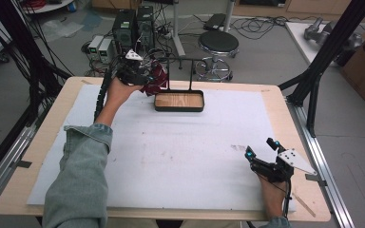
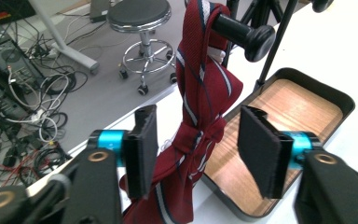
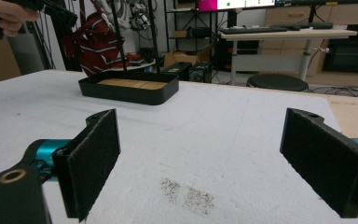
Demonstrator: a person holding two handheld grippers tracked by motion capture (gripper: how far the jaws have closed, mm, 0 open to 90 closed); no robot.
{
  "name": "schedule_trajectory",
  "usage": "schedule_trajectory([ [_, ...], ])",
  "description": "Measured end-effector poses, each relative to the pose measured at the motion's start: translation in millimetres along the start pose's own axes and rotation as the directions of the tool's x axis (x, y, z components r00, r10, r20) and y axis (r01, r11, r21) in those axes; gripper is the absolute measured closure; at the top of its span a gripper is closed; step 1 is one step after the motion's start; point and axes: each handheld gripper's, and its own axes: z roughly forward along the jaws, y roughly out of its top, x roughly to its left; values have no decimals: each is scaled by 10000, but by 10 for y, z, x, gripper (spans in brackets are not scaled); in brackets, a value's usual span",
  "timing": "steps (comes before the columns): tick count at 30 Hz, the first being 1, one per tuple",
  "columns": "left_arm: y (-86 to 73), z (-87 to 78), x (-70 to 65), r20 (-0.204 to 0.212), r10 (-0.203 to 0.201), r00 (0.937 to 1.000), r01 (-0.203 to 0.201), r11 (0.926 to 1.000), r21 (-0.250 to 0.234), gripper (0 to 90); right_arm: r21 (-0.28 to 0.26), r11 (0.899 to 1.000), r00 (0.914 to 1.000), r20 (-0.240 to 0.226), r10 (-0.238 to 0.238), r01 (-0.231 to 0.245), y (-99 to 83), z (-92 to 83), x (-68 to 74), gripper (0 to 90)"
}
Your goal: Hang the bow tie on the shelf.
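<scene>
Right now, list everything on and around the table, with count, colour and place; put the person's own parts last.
Tie: one, dark red with pale stripes, draped over the rack's left end.
Rack: one, black, rising from the tray.
Tray: one, black with wood floor, table's far middle.
Table: one, white sheet over pale wood.
Stool: one, black and chrome, on the floor beyond.
Left gripper: open, jaws either side of the tie.
Right gripper: open, near right of the table.

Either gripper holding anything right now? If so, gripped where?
Nothing held. The left gripper is open, its pads either side of the red striped tie draped over the black rack bar, not clamped. The right gripper is open over the white table cover.
</scene>
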Motion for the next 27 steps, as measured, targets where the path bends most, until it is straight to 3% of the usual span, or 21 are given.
schedule_trajectory([
  [6, -42, -179, 1, 26, -69, 10000, 69, 9998, -183, 437, -2, 10000, 10000, 27, -27, 27, 0, 0, 3, 111],
  [12, -121, -443, 44, -16, -345, 9994, 343, 9967, -742, 424, 1, 10000, 10000, 50, -26, 26, -1, 0, 3, 111],
  [20, -204, -834, 68, 43, -532, 9986, 531, 9841, -1697, 401, -42, 10000, 9999, 105, -7, 8, 1, -1, -7, 111],
  [27, -265, -1143, 5, 68, -525, 9986, 527, 9703, -2360, 379, -53, 10000, 9999, 153, 9, -8, 0, -1, -6, 111],
])
